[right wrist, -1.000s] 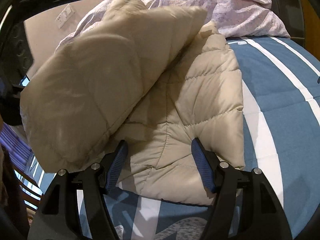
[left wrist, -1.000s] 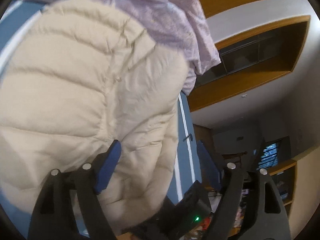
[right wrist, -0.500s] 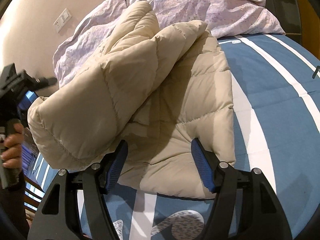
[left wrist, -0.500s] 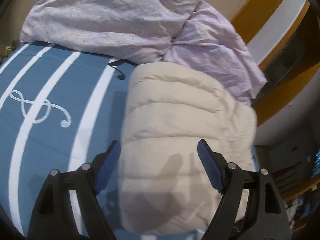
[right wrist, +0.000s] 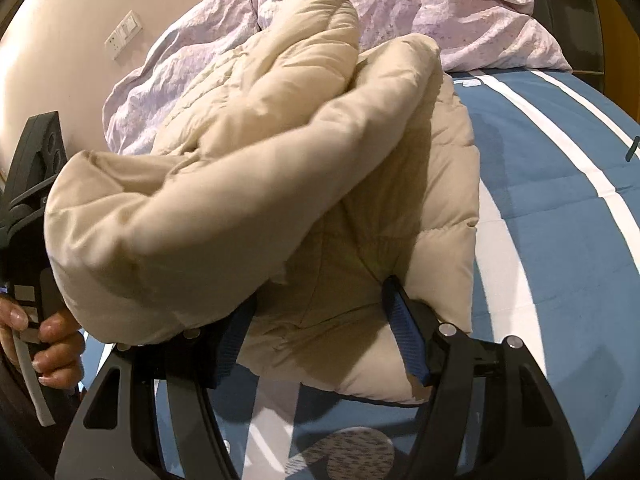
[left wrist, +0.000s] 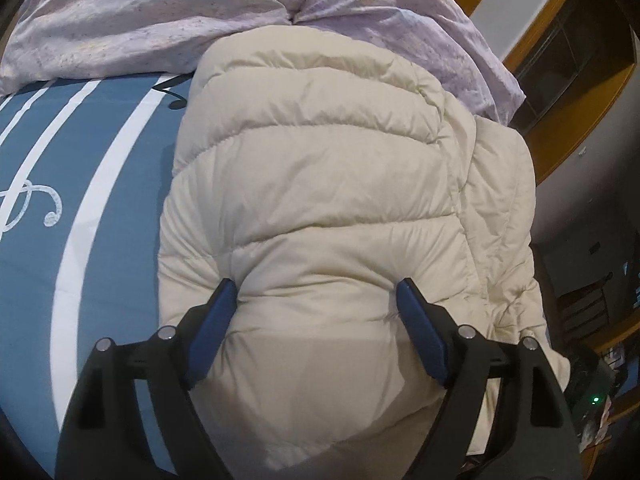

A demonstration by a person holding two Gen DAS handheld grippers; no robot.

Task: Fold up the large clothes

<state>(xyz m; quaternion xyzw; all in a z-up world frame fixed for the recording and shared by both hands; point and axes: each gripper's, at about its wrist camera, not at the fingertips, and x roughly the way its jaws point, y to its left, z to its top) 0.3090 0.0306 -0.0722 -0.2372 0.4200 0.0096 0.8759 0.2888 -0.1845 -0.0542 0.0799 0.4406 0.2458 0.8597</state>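
Observation:
A cream puffer jacket (left wrist: 320, 200) lies folded on the blue striped bedspread (left wrist: 100, 200). My left gripper (left wrist: 316, 300) stands open, with both blue fingertips dented into the top layer and padding bulging between them. In the right wrist view the jacket (right wrist: 240, 200) shows a thick upper fold lying over a lower layer. My right gripper (right wrist: 320, 312) is open with its tips on that lower layer. The fold overhangs and partly hides its left finger. A hand (right wrist: 48, 340) holds the left tool's black body at the left edge.
A crumpled lilac duvet (left wrist: 160, 12) is heaped at the head of the bed behind the jacket. Bare bedspread (right wrist: 560, 220) stretches to the right of the jacket. A wooden shelf unit (left wrist: 580, 60) stands past the bed. A wall switch (right wrist: 124, 34) is on the beige wall.
My left gripper has swung over the jacket and come down onto it, tips now sunk in. The upper fold has dropped toward the right gripper, covering its left finger. The right gripper kept still.

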